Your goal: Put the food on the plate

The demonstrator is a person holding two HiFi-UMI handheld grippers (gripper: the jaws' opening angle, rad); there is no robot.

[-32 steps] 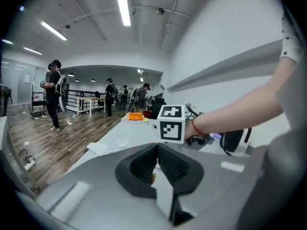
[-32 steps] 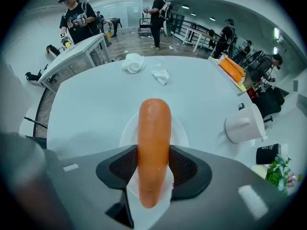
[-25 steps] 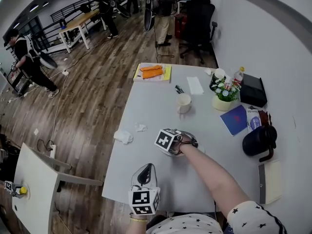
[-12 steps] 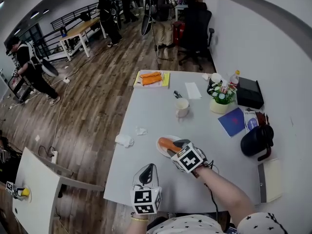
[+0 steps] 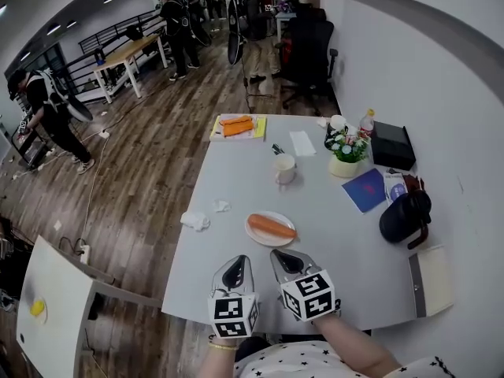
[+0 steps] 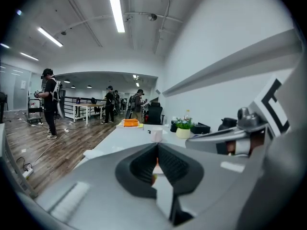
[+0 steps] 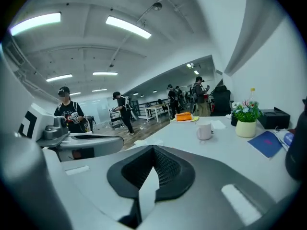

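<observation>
Your table [image 5: 236, 176] looks smooth and matt grey. Near its front edge, the plate [image 5: 250, 231] is glossy white, and the food [image 5: 270, 226] on it is smooth with a slight sheen. Crumpled soft paper [image 5: 195, 220] lies at the left edge. The floor [image 5: 142, 148] is satin wood planks.

Left tool [image 5: 236, 268] jaws together, empty, right tool [image 5: 283, 258] just beside it, jaws together, empty
</observation>
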